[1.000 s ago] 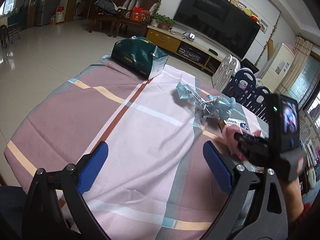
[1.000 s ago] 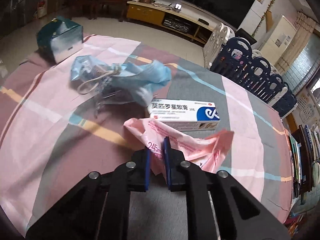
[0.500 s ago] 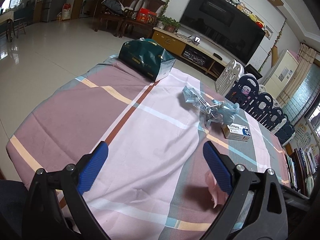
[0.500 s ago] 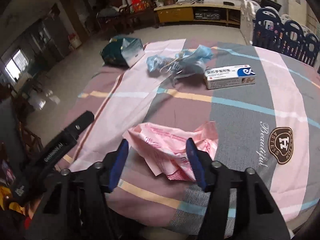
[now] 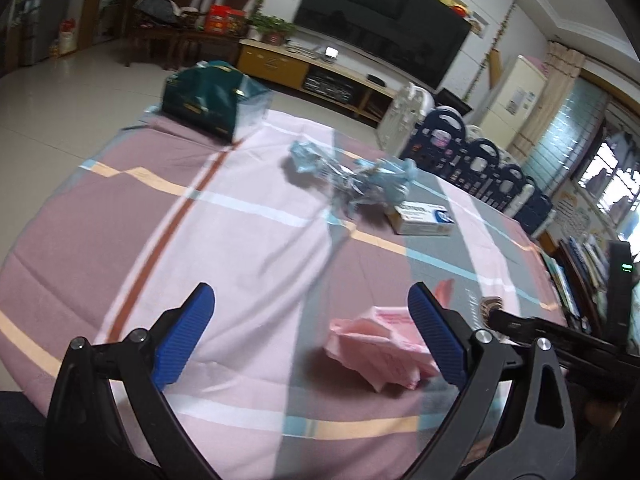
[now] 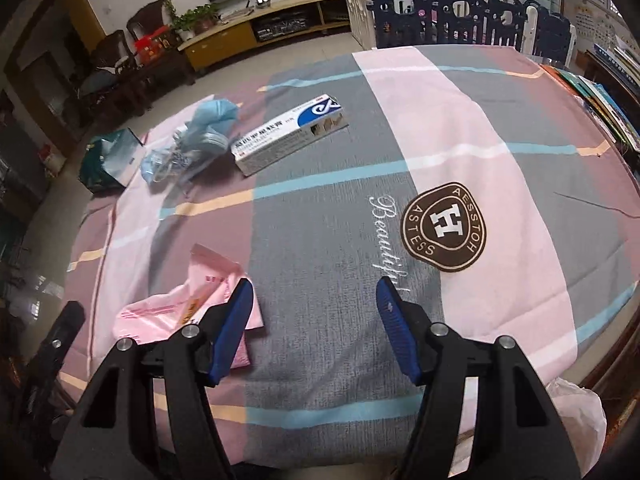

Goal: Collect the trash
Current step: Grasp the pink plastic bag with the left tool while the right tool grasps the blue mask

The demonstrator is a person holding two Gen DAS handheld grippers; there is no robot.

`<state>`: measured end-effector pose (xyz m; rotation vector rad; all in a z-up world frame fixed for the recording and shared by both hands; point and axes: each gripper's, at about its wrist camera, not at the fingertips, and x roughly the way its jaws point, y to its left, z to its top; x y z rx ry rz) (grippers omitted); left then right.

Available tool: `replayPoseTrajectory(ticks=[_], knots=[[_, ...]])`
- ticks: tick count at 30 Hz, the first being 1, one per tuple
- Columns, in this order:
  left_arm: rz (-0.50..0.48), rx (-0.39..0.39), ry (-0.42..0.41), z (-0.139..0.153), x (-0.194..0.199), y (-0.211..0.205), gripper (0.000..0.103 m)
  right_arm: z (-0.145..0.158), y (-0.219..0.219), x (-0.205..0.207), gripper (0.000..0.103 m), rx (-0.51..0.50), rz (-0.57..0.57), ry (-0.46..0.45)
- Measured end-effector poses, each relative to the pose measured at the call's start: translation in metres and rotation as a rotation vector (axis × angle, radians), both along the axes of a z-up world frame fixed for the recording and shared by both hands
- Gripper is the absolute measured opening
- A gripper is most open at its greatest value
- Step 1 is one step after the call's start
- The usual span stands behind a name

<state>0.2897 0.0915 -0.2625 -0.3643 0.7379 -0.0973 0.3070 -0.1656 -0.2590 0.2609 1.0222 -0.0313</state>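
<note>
Landmark: the white and blue box lying flat on the checked tablecloth.
Green bag: far left of the box, at the far edge of the table, lying on its side.
Left gripper: at the near edge, left of the box; its blue fingers stand wide apart with only cloth between them, holding nothing.
Blue crumpled plastic: just left of the box, its near end touching or almost touching the box's left end; a tangle of thin white cord lies in it.
Pink wrapper: well nearer than the box, slightly left of it, crumpled flat on the cloth and free of both tools. It lies beside the right gripper's left finger, outside the gap.
Right gripper: nearer than the box and right of the wrapper; fingers about half open, empty, bare grey cloth between them.
Brown badge: printed on the cloth, right of and nearer than the box.
Books: far right of the box, beyond the table edge.
</note>
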Motion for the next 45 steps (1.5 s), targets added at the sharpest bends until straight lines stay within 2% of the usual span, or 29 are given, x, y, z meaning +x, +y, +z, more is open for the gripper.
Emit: replayPoseTrajectory(ticks=[4,8,9,12,13,15,17,19,23,24,25,26,27,29,33,36,39,42,44,45], knots=[[-0.074,-0.034,-0.011,0.000,-0.001,-0.008,0.097,-0.026,0.007,0.026,0.058,-0.013,0.019,0.067],[-0.101,-0.028,-0.011,0.001,0.000,-0.014,0.097,-0.035,0.021,0.061,0.053,0.079,0.139,0.106],[-0.103,-0.025,-0.009,0.001,0.000,-0.014,0.098,-0.030,0.024,0.067,0.052,0.073,0.148,0.103],[-0.122,-0.028,-0.003,0.000,0.001,-0.016,0.098,0.005,0.026,0.089,0.053,-0.028,0.123,-0.012],[-0.136,-0.028,0.003,-0.001,0.002,-0.019,0.098,0.017,0.027,0.099,0.056,-0.038,0.117,-0.046],[-0.158,-0.013,0.011,-0.003,0.004,-0.024,0.098,0.032,0.032,0.119,0.080,-0.039,0.104,-0.077],[-0.179,0.007,0.015,-0.003,0.005,-0.031,0.098,0.041,0.042,0.140,0.089,-0.025,0.098,-0.100],[-0.189,0.012,0.019,-0.005,0.005,-0.032,0.098,0.036,0.055,0.162,0.090,-0.015,0.101,-0.080],[-0.195,0.013,0.039,-0.009,0.009,-0.032,0.098,0.004,0.076,0.198,0.090,-0.042,0.090,0.020],[-0.199,0.013,0.046,-0.011,0.011,-0.032,0.098,-0.002,0.080,0.202,0.079,-0.055,0.091,0.037],[-0.203,0.012,0.054,-0.012,0.012,-0.033,0.098,-0.009,0.085,0.203,0.055,-0.067,0.101,0.055],[-0.208,0.010,0.062,-0.014,0.013,-0.033,0.098,-0.013,0.087,0.203,0.026,-0.065,0.120,0.070],[-0.212,0.011,0.070,-0.015,0.015,-0.035,0.098,-0.015,0.089,0.203,0.016,-0.046,0.134,0.078],[-0.222,0.012,0.074,-0.016,0.016,-0.038,0.098,-0.008,0.083,0.190,0.014,0.013,0.151,0.031],[-0.254,0.032,0.086,-0.018,0.019,-0.047,0.098,0.030,0.051,0.144,0.014,0.044,0.147,-0.094],[-0.275,0.094,0.104,-0.022,0.022,-0.061,0.098,0.049,0.009,0.103,0.014,0.105,0.119,-0.143],[-0.287,0.150,0.097,-0.023,0.023,-0.073,0.098,0.047,-0.035,0.052,0.014,0.158,0.084,-0.128],[-0.309,0.193,0.101,-0.025,0.023,-0.084,0.098,0.032,-0.062,0.007,0.014,0.144,0.038,-0.089],[-0.324,0.227,0.115,-0.029,0.023,-0.091,0.093,0.022,-0.074,-0.016,0.014,0.135,0.003,-0.066],[-0.333,0.238,0.127,-0.032,0.024,-0.093,0.085,0.019,-0.079,-0.027,0.014,0.137,-0.010,-0.055]])
